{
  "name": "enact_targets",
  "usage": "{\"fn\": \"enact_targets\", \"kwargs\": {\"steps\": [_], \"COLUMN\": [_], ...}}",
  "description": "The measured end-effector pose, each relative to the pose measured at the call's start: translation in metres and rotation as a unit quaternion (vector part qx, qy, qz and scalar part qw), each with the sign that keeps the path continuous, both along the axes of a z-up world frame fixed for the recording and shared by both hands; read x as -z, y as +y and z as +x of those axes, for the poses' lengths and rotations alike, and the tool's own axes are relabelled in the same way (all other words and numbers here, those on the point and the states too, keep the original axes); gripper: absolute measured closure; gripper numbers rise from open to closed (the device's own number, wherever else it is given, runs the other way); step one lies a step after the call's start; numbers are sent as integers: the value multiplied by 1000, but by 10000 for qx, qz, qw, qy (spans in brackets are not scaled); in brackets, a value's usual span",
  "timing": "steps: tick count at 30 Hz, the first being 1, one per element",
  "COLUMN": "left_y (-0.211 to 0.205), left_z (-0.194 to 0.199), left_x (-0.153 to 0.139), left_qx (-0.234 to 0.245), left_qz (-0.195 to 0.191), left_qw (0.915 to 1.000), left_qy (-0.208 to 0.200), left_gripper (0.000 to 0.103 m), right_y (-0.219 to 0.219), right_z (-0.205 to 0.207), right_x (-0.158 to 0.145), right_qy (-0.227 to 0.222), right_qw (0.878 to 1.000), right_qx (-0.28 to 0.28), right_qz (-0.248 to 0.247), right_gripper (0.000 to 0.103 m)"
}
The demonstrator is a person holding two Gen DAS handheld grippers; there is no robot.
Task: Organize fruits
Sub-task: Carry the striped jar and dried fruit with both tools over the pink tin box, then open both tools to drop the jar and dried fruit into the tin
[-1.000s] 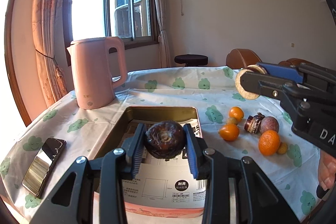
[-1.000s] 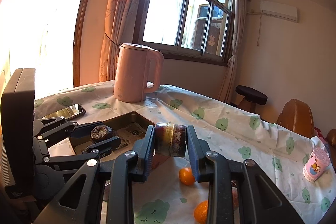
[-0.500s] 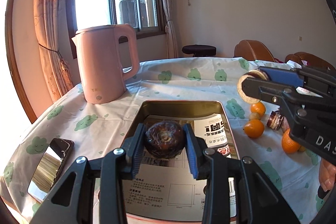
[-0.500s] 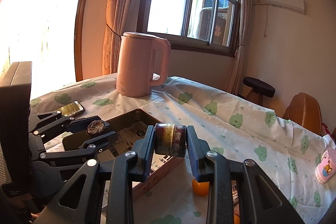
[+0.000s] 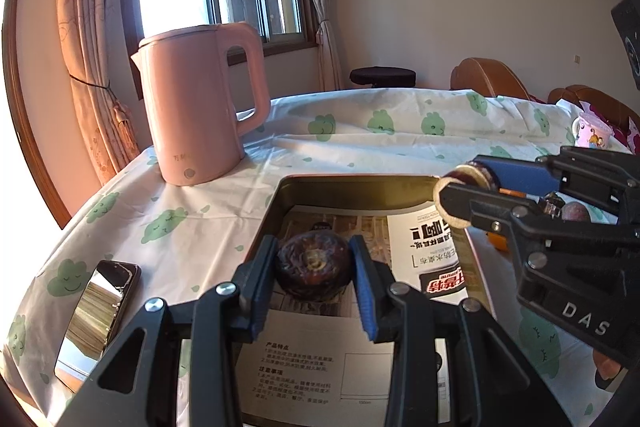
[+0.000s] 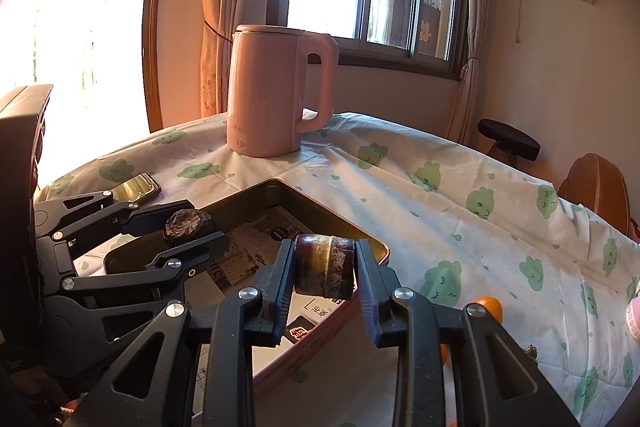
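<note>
Fruit is gripped in both tools: the left gripper (image 5: 314, 269) clamps a dark wrinkled round fruit (image 5: 313, 269) above the paper-lined rectangular metal tray (image 5: 356, 183), and the right gripper (image 6: 325, 269) pinches a cut purple fruit half (image 6: 325, 265) over the tray's right rim. Beyond the tray a pink electric kettle (image 5: 196, 103) stands on the cloud-print tablecloth (image 5: 380, 143). A glossy black phone (image 5: 98, 311) lies left of the tray. One small orange citrus (image 6: 486, 307) sits on the cloth beside the right gripper.
</note>
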State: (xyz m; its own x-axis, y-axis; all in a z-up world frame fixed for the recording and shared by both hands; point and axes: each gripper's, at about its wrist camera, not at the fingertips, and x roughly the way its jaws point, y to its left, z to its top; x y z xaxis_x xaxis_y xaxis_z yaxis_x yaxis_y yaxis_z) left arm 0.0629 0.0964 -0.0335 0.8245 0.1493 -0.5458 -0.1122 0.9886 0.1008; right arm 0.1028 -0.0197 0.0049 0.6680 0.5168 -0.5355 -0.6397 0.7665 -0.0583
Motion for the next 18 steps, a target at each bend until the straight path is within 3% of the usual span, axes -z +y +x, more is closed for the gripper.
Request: {"fn": "enact_targets", "kwargs": {"steps": [18], "left_y": [4], "left_z": [12], "left_x": [10], "left_qx": [52], "left_qz": [-92], "left_qw": [9993], "left_qy": [352], "left_gripper": [65], "right_y": [15], "right_z": [10], "right_x": [19], "right_qy": [379], "right_qw": [9989], "right_qx": [-67], "right_qz": [-250], "right_gripper": [71]}}
